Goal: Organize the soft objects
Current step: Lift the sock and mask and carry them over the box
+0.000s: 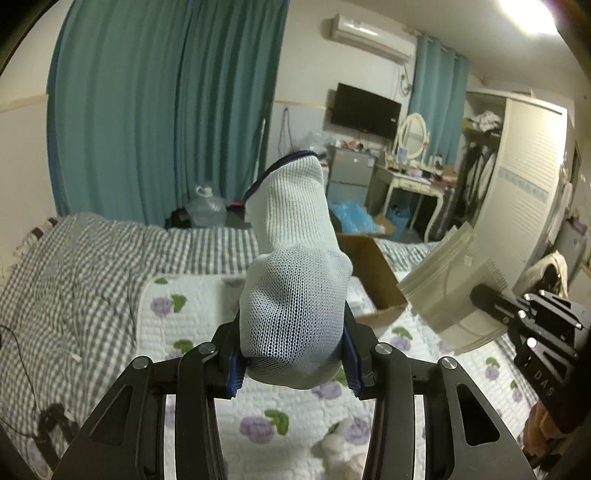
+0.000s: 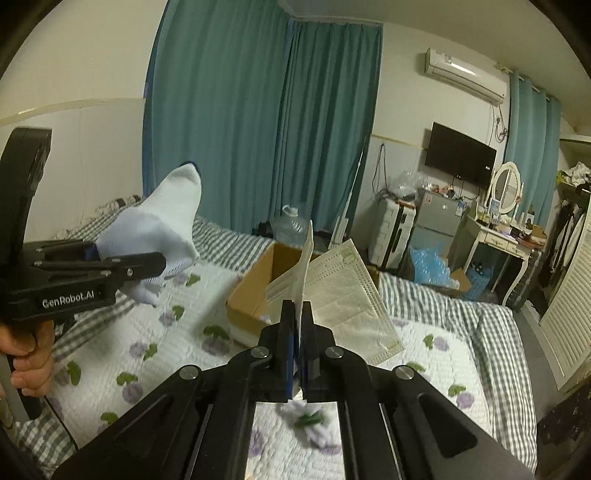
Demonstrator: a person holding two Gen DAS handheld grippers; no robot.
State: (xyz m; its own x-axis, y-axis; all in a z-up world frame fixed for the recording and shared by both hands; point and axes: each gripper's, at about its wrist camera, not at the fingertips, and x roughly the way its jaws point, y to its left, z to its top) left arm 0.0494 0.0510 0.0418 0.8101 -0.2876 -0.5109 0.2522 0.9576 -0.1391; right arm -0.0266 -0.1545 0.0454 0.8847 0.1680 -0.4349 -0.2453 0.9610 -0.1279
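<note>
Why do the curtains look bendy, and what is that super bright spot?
Left wrist view: the fisheye lens bows the teal curtains, and a ceiling light glares white at the top right; the white sock in the left gripper looks sharp. Right wrist view: the same bending, and the face mask in the right gripper looks slightly blurred.

Teal curtains (image 2: 266,122) are hung floor to ceiling along the far wall; an air conditioner (image 2: 465,75) is mounted high beside them; a dark TV (image 2: 460,158) is fixed below it. A white vanity (image 2: 498,236) with an oval mirror (image 2: 506,188) is set near a small fridge (image 2: 437,218); a louvred wardrobe (image 1: 524,177) is seen at right; the bed (image 2: 495,332) is covered in checked and floral bedding; a ceiling light (image 1: 528,14) is lit.
</note>
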